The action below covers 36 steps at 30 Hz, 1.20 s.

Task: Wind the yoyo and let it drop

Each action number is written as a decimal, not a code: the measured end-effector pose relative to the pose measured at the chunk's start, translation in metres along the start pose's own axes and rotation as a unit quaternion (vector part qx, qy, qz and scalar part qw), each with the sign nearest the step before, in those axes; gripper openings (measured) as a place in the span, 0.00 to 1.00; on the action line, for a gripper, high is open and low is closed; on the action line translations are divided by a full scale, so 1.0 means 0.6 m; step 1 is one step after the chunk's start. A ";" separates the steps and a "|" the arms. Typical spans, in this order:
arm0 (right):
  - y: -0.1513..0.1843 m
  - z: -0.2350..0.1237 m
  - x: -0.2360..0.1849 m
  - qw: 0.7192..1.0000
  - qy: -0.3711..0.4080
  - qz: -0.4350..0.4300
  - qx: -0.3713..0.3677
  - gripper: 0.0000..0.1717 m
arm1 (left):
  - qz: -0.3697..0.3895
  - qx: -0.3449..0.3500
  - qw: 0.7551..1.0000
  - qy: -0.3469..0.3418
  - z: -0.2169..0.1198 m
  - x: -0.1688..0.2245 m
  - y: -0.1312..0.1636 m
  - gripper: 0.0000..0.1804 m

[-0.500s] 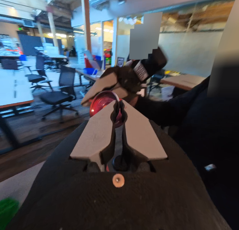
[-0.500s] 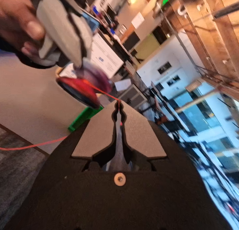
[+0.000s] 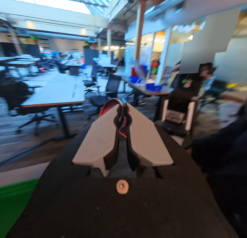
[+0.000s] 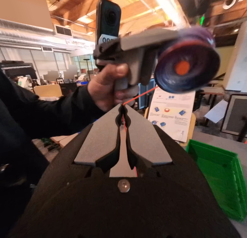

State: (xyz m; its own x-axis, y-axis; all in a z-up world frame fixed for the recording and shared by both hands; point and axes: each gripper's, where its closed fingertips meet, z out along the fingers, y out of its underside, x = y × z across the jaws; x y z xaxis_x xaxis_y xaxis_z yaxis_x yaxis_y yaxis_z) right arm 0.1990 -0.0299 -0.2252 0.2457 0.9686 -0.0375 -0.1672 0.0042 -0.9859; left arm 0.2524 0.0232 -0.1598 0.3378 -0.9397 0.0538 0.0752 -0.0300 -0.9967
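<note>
My left fingers (image 3: 123, 107) are clenched on the rim of the red-and-purple yoyo (image 4: 187, 65), which hangs in the air up and to the right of my right fingers (image 4: 123, 106). Those are pinched tight on the red string (image 4: 139, 96), running taut up to the yoyo's groove. To wind well, I judge I should keep the string tight and feed it squarely into the groove. The yoyo's broad face points toward my right fingers, its axle roughly level.
</note>
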 end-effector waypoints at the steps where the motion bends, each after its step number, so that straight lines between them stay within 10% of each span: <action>1: -0.005 0.001 -0.011 1.000 -0.011 -0.005 -0.010 0.00 | 0.021 -0.019 0.999 -0.019 -0.003 -0.009 0.013 0.01; 9: -0.075 -0.050 0.038 0.969 0.061 -0.203 -0.126 0.00 | 0.033 -0.089 0.996 -0.004 -0.030 -0.008 0.073 0.01; 14: -0.085 -0.084 0.122 0.922 0.158 -0.298 -0.189 0.00 | -0.044 -0.037 0.986 0.158 -0.038 0.074 0.054 0.00; 17: -0.028 -0.061 0.103 0.950 0.121 -0.223 -0.181 0.00 | -0.085 0.013 0.972 0.217 -0.046 0.096 0.015 0.00; 25: 0.031 0.022 -0.014 0.995 0.054 -0.059 -0.051 0.00 | -0.057 0.030 0.991 0.121 -0.008 0.032 0.004 0.00; 36: -0.091 -0.095 0.095 0.952 0.189 -0.207 -0.124 0.00 | 0.011 -0.070 0.991 0.116 0.010 0.031 0.072 0.00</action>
State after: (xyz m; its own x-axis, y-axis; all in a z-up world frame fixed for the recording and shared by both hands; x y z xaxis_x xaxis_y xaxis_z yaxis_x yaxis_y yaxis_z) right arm 0.2767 0.0109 -0.1830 0.5755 0.7374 0.3536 0.2385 0.2622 -0.9351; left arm 0.2678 0.0068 -0.2016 0.1128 -0.9931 0.0327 -0.0666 -0.0404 -0.9970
